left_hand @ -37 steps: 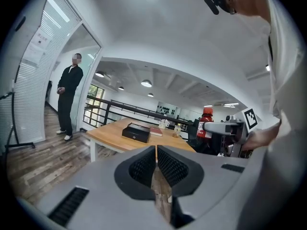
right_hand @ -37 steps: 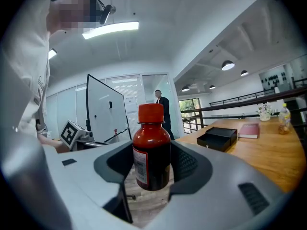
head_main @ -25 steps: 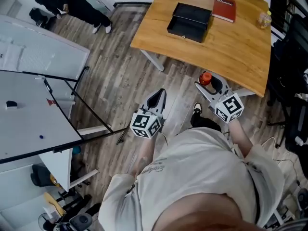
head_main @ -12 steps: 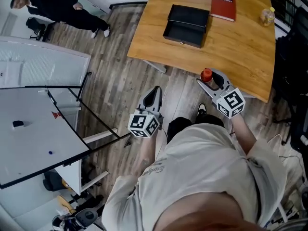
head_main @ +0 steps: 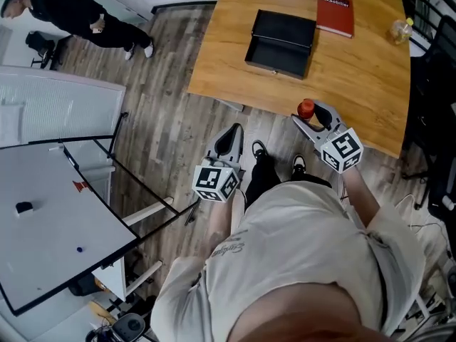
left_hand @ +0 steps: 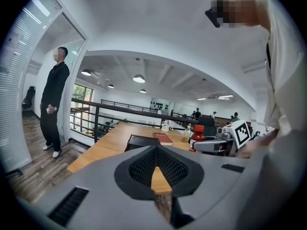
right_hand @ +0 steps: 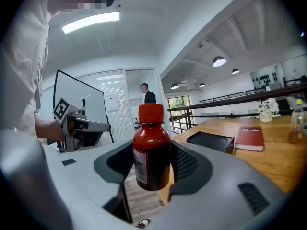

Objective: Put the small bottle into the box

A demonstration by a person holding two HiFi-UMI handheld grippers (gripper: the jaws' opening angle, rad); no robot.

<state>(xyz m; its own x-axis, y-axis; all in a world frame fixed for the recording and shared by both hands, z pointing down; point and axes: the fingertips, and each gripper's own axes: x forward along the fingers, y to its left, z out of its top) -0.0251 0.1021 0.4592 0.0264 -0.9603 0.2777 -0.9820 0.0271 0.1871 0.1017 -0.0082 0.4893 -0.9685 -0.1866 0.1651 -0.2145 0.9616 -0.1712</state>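
Observation:
The small bottle (right_hand: 151,153), dark red with a red cap, stands upright between the jaws of my right gripper (right_hand: 152,171), which is shut on it. In the head view that gripper (head_main: 313,116) holds the bottle (head_main: 306,108) at the near edge of the wooden table (head_main: 356,70). The black box (head_main: 281,34) lies open further in on the table, also seen past the bottle in the right gripper view (right_hand: 211,140). My left gripper (head_main: 233,132) hangs over the floor, short of the table, jaws shut and empty (left_hand: 156,148).
A red book (head_main: 335,11) and a clear plastic bottle (head_main: 400,28) lie beyond the box. A person in black (head_main: 78,13) stands at the far left. A whiteboard on a stand (head_main: 50,219) is to my left, a black chair (head_main: 434,120) to my right.
Both grippers have moved toward the table as the person holding them stepped forward. The bottle stays in the right gripper and now sits at the table's near edge.

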